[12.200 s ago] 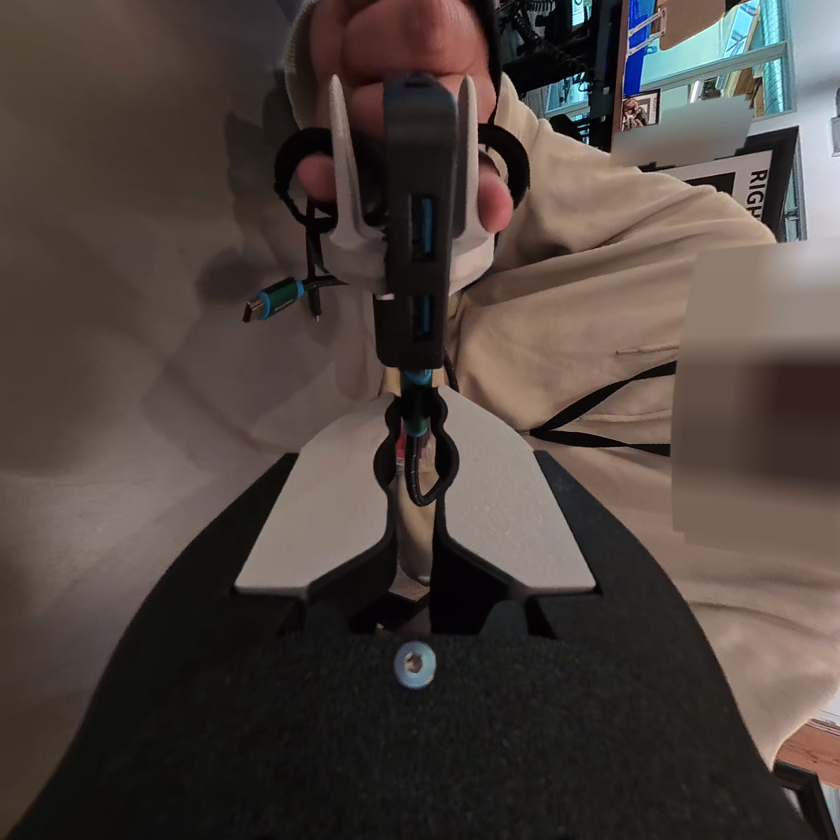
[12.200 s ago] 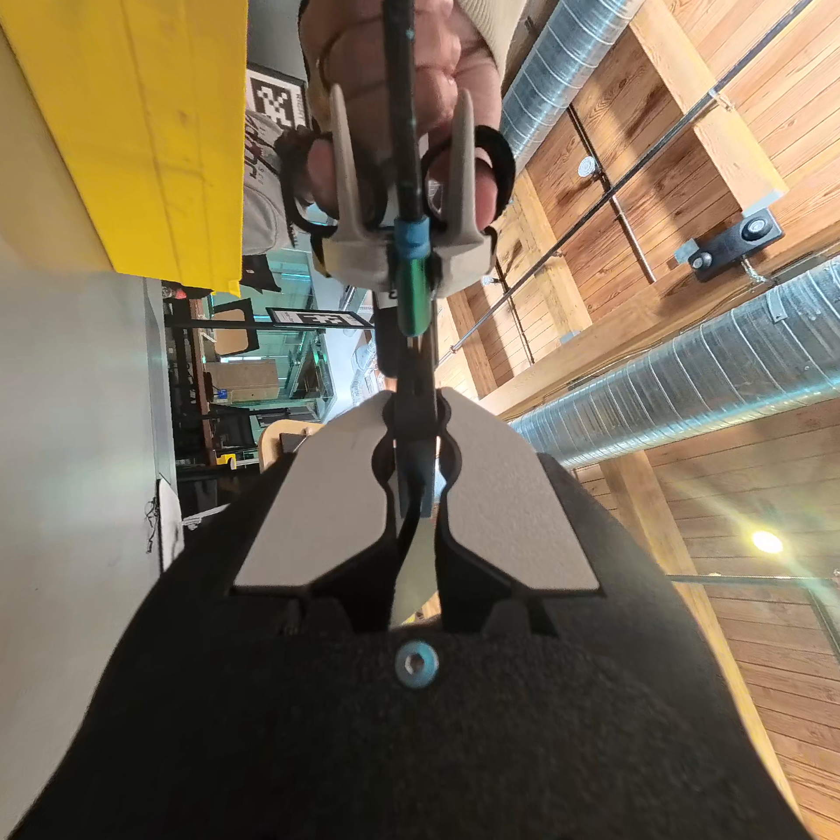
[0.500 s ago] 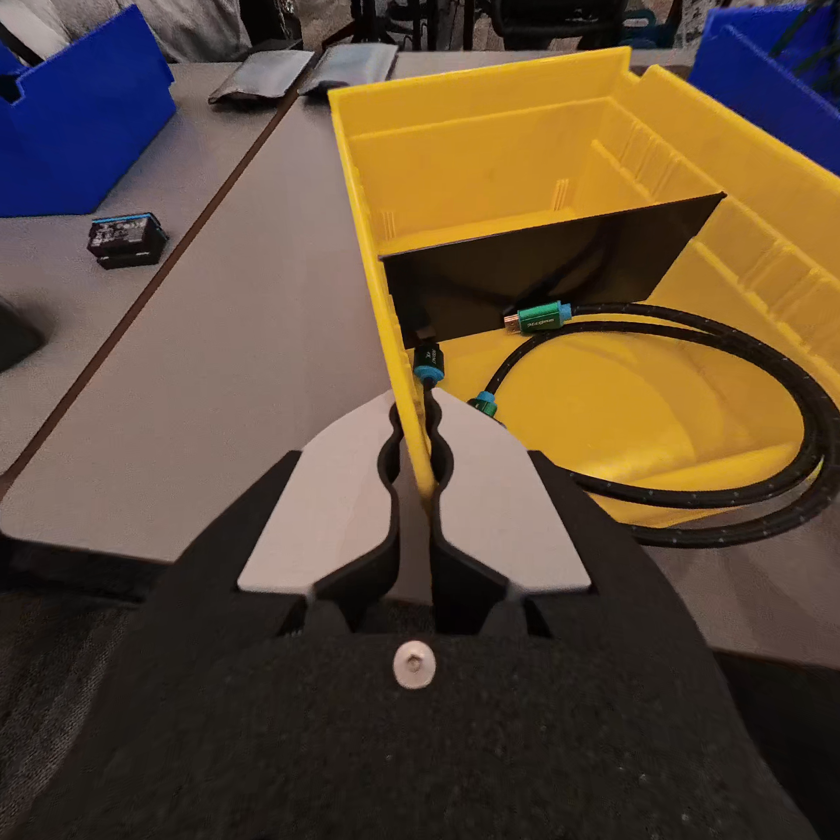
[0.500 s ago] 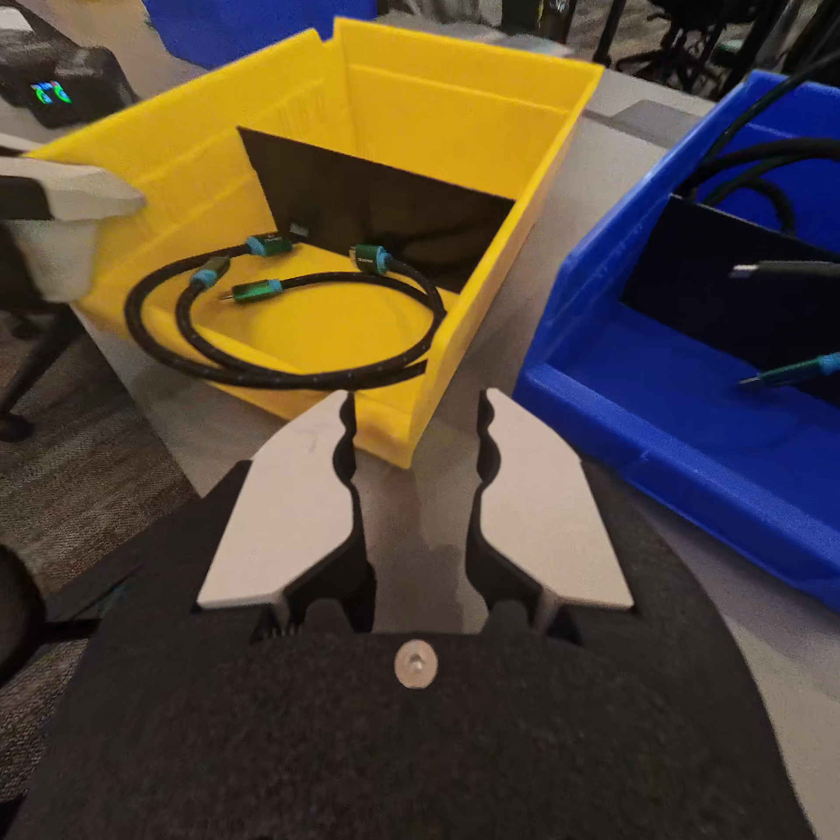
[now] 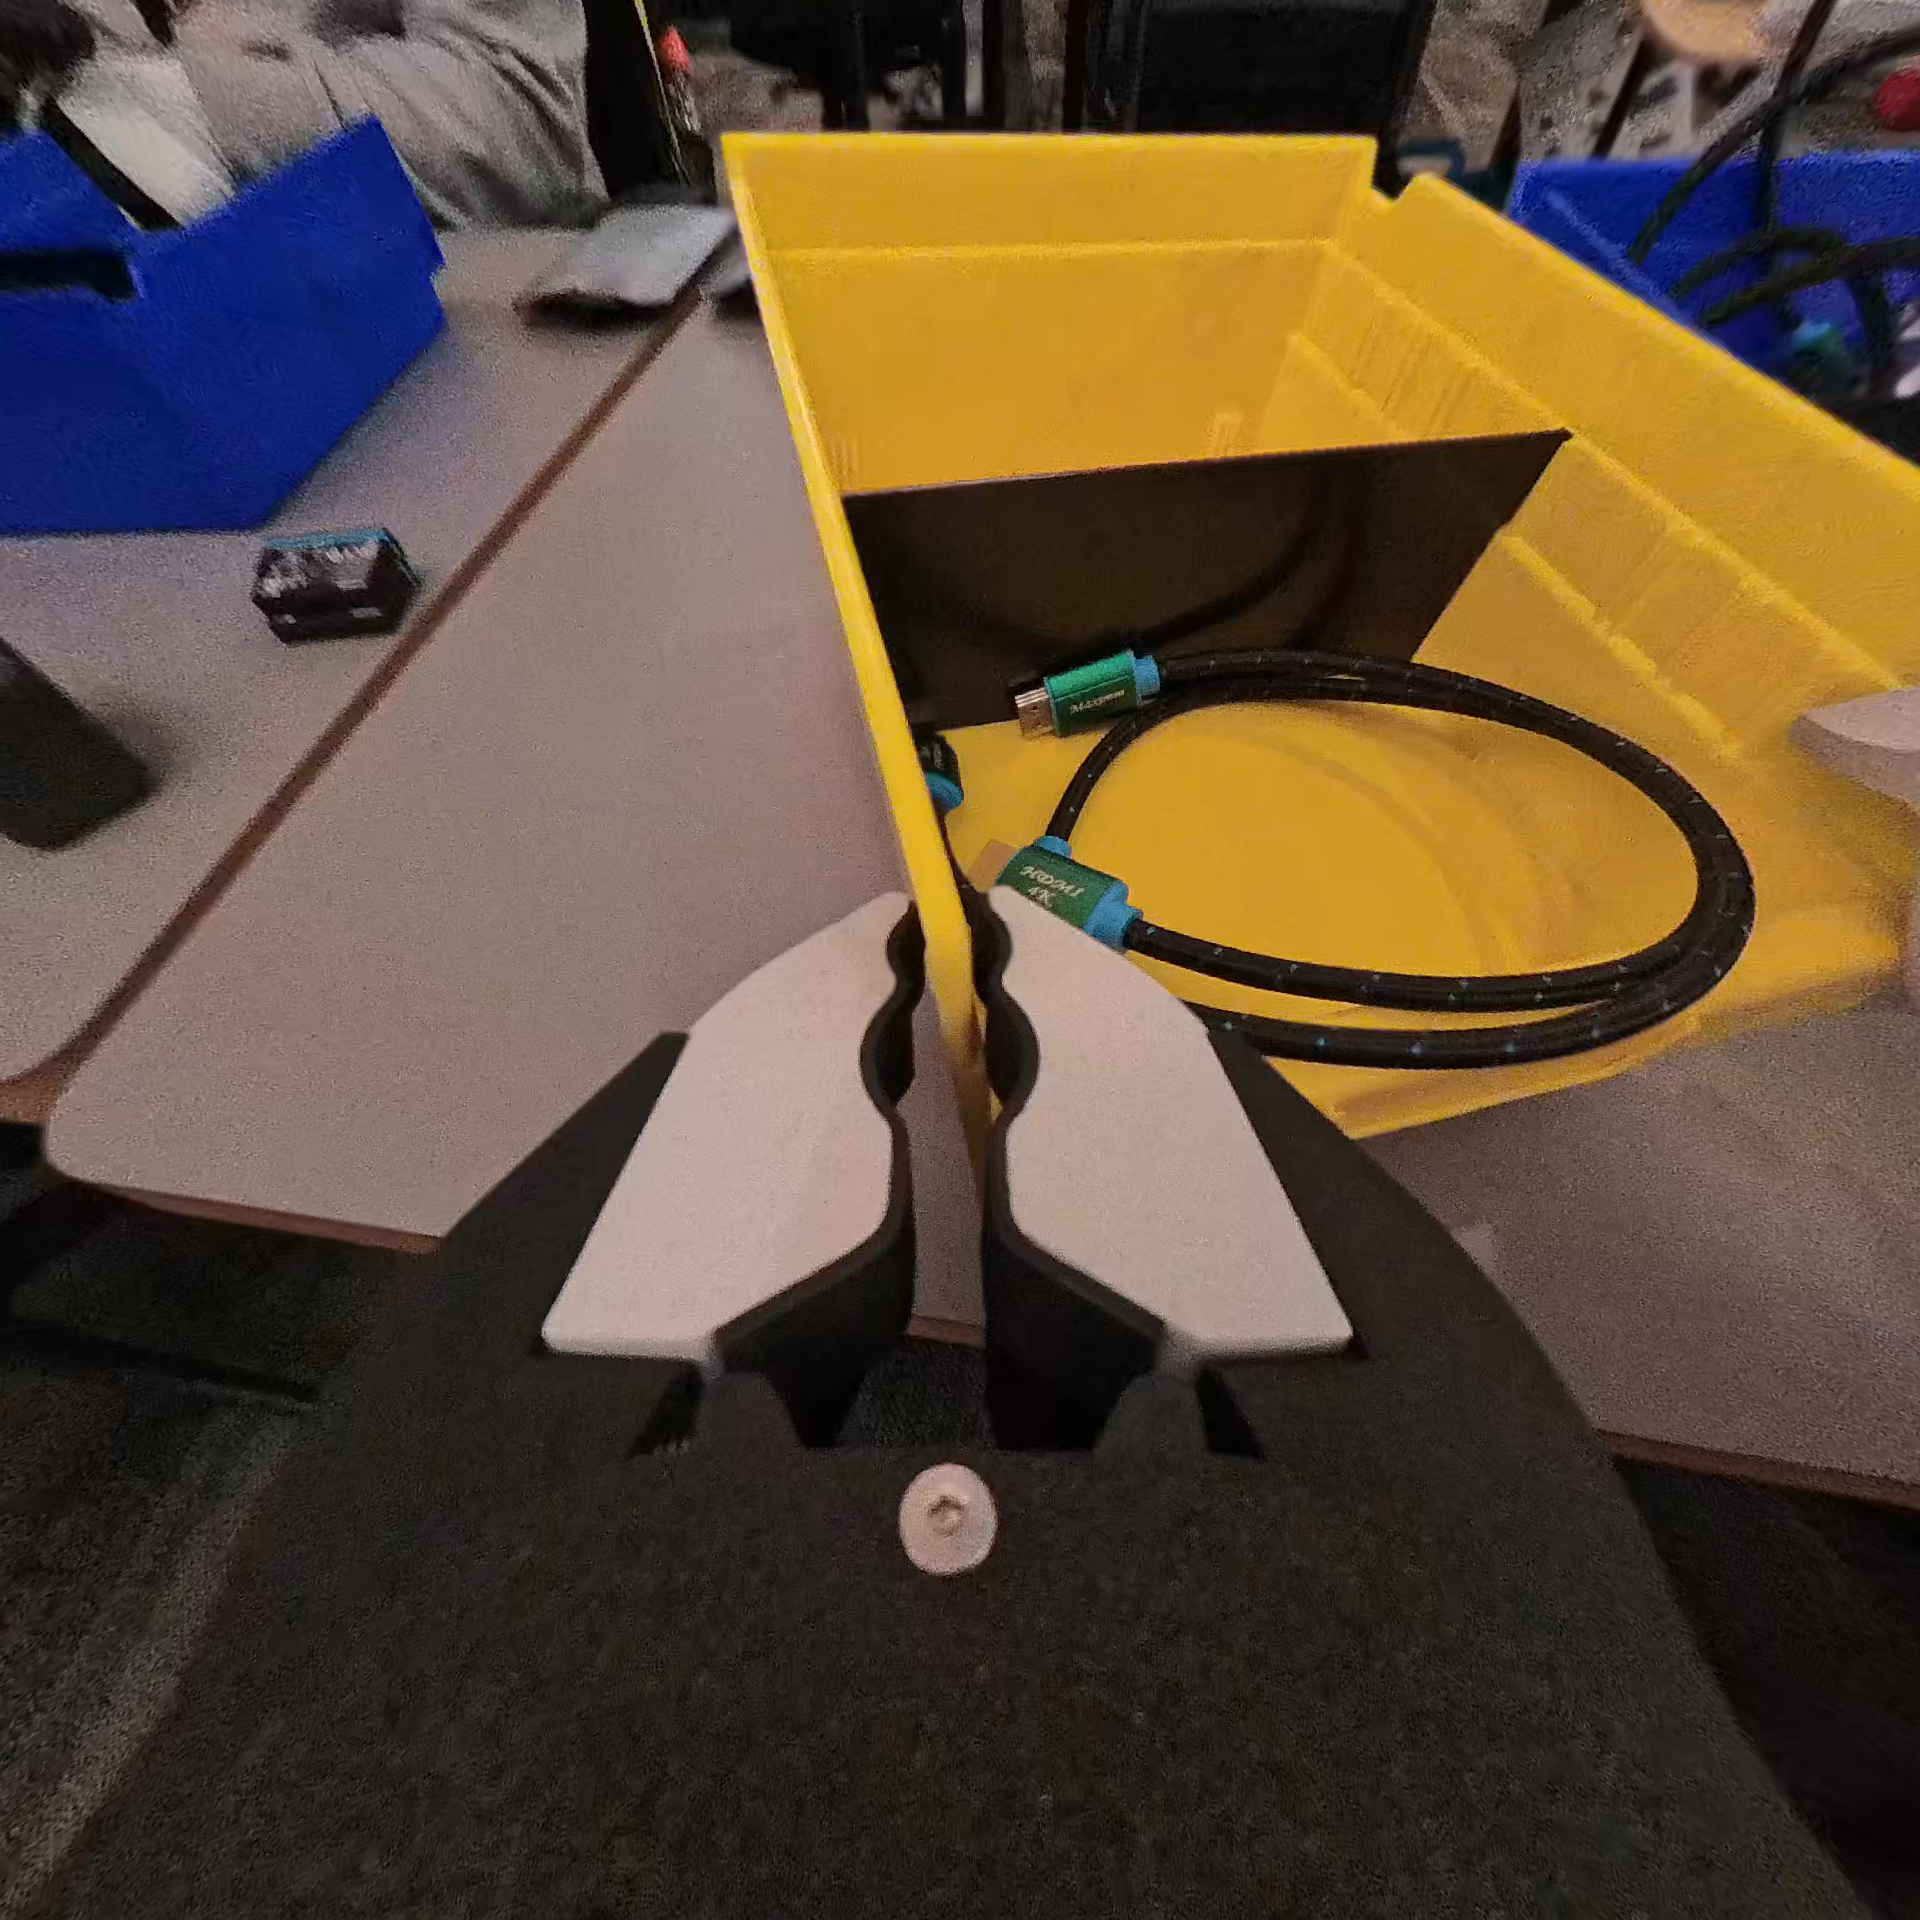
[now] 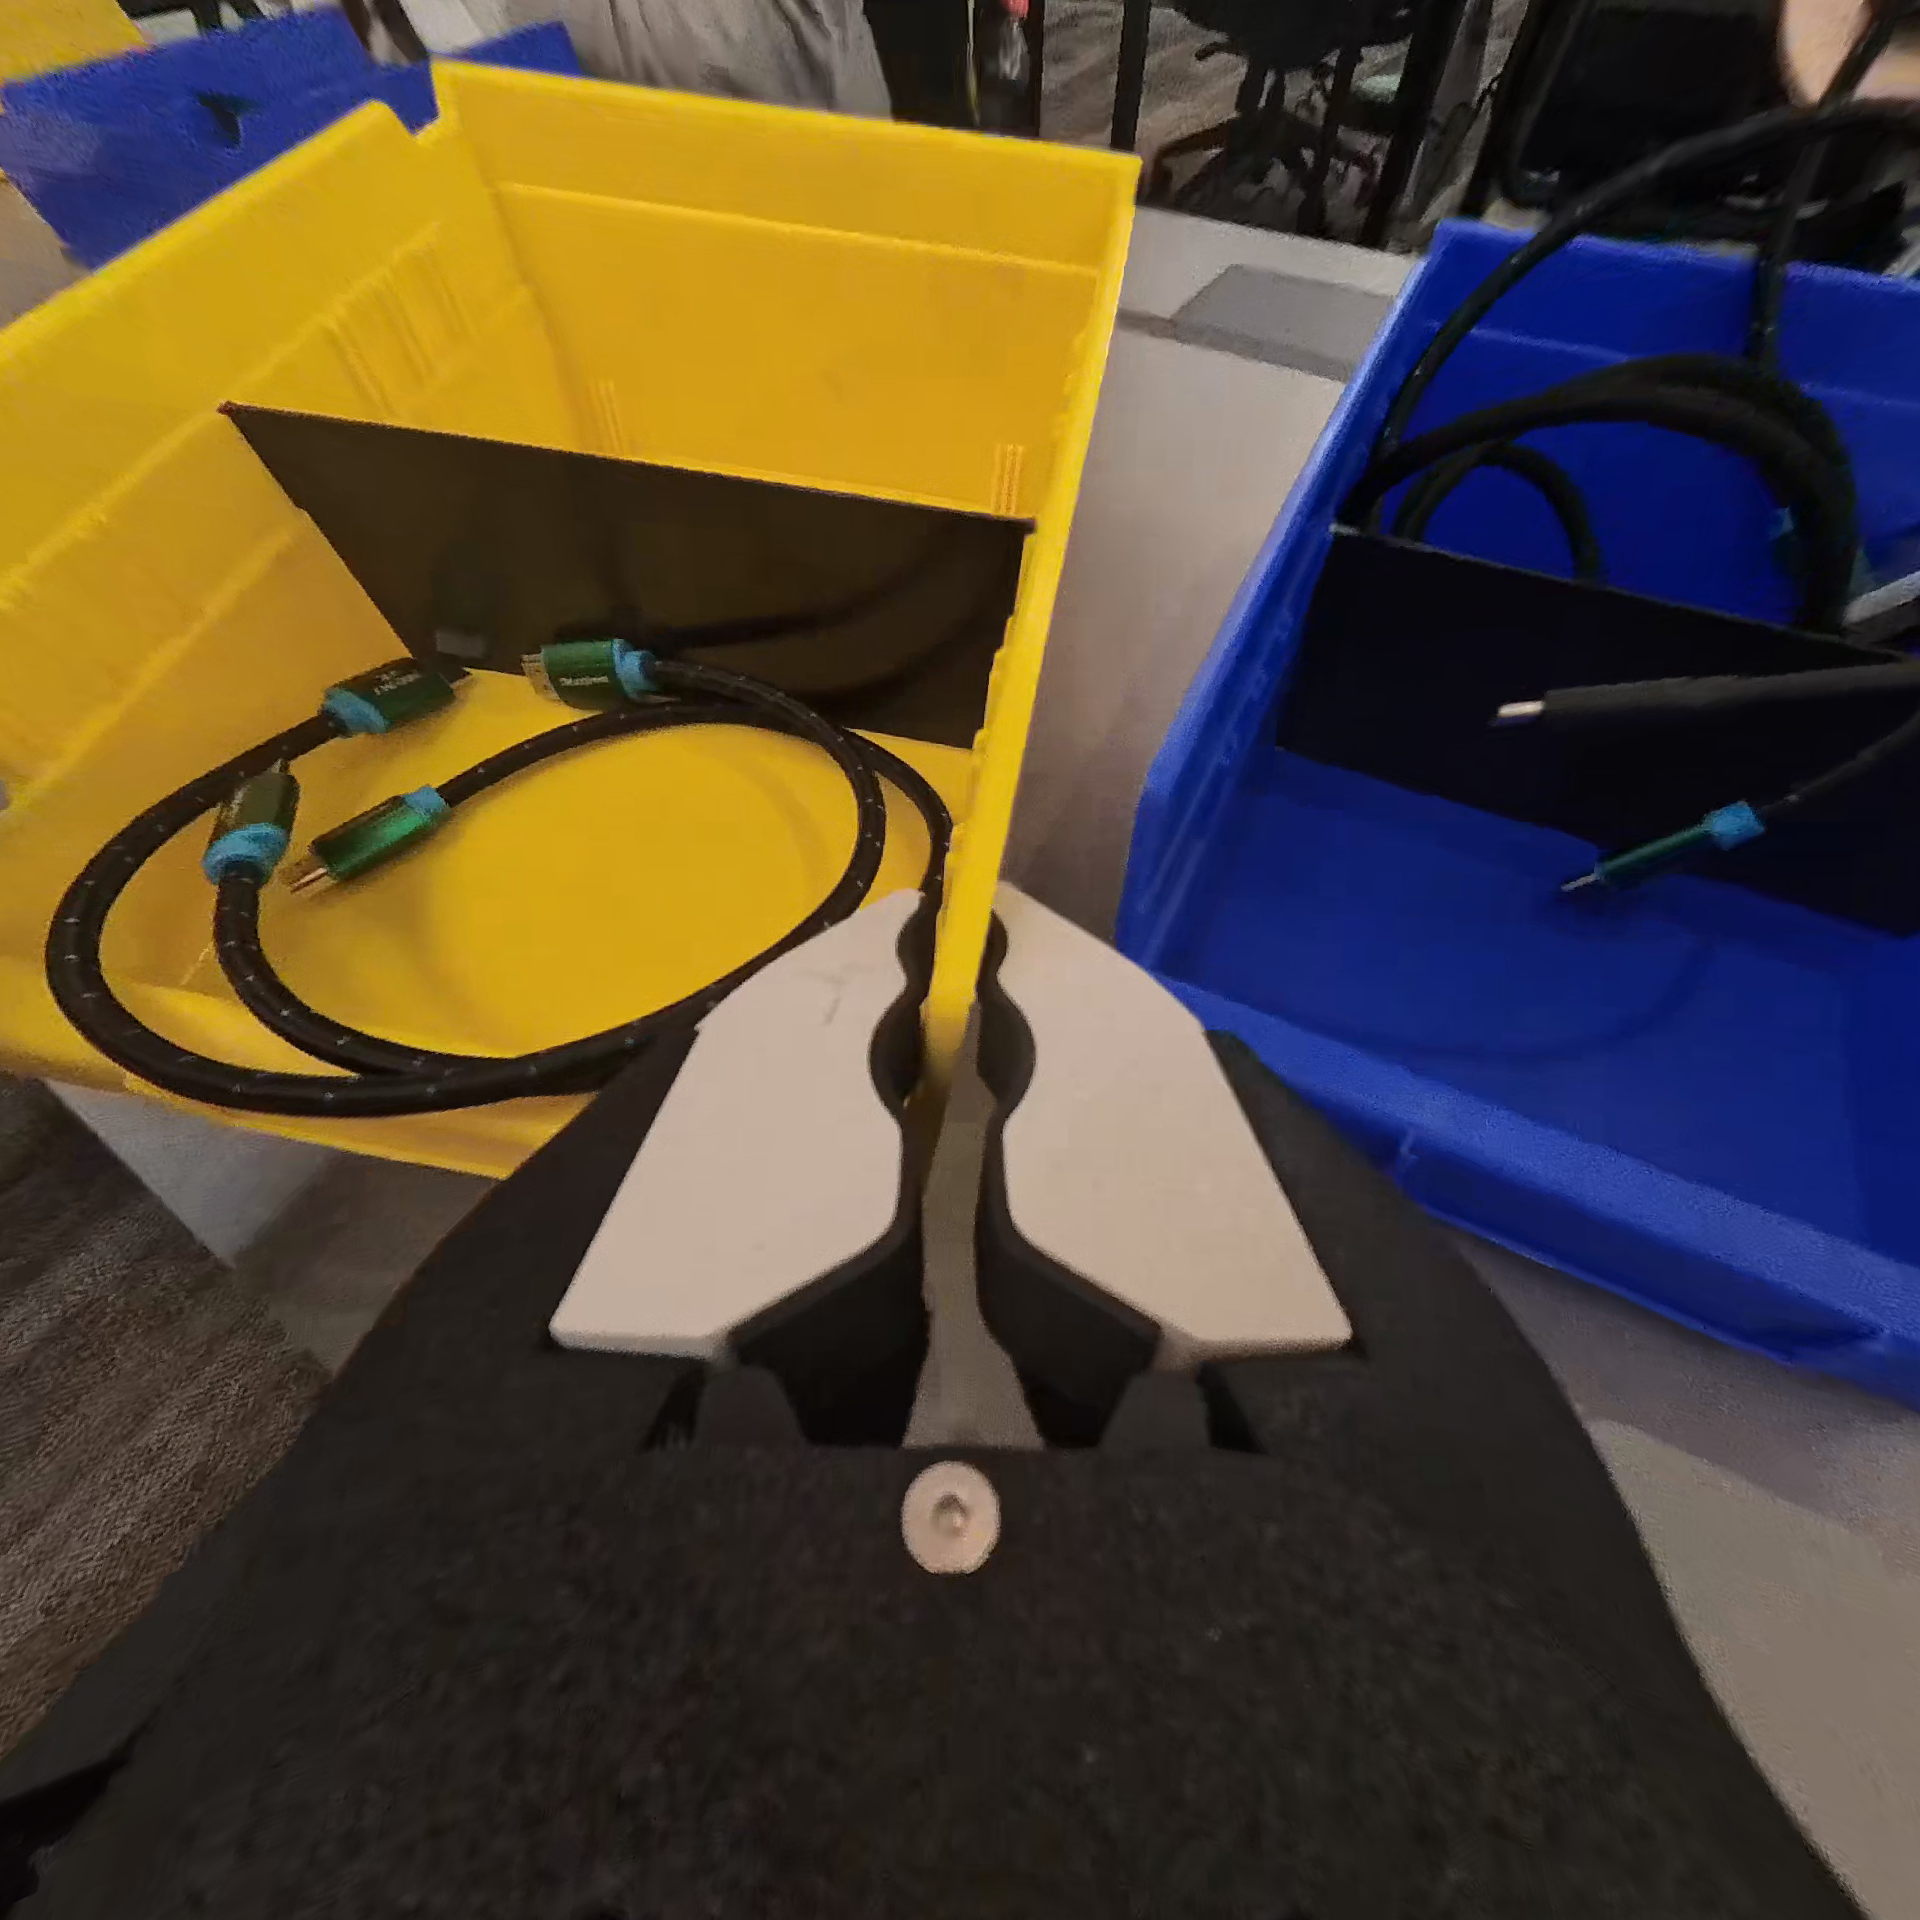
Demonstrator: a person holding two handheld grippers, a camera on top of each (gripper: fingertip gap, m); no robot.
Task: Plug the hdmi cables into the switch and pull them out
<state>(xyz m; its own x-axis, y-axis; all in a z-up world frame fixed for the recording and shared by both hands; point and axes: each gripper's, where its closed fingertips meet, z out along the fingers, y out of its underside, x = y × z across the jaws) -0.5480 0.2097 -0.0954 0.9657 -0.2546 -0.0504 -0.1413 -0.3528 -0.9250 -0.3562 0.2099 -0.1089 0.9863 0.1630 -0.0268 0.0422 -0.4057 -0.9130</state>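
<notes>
On the near left wall of the yellow bin (image 5: 1039, 343) my left claw (image 5: 948, 925) is pinched nearly closed, the thin plastic edge clamped between its two fingers. My right claw (image 6: 954, 914) grips the bin's near right wall the same way, its fingers drawn in tight on the rim. Neither claw has hold of a cable.

Inside the bin, in the near compartment before the black divider (image 6: 665, 561), lie two braided black hdmi cables (image 6: 436, 1070) in loose loops. The right wrist view shows four green plugs (image 6: 379, 831) with blue collars. The left wrist view shows only two plainly and a third half hidden behind the wall.

The left wrist view alone shows a small black box (image 5: 332, 582) on the grey tabletop (image 5: 540, 790) to the left and a blue bin (image 5: 208, 353) beyond it. The right wrist view alone shows a second blue bin (image 6: 1455, 1039) just right, holding more cables. I cannot pick out the switch.
</notes>
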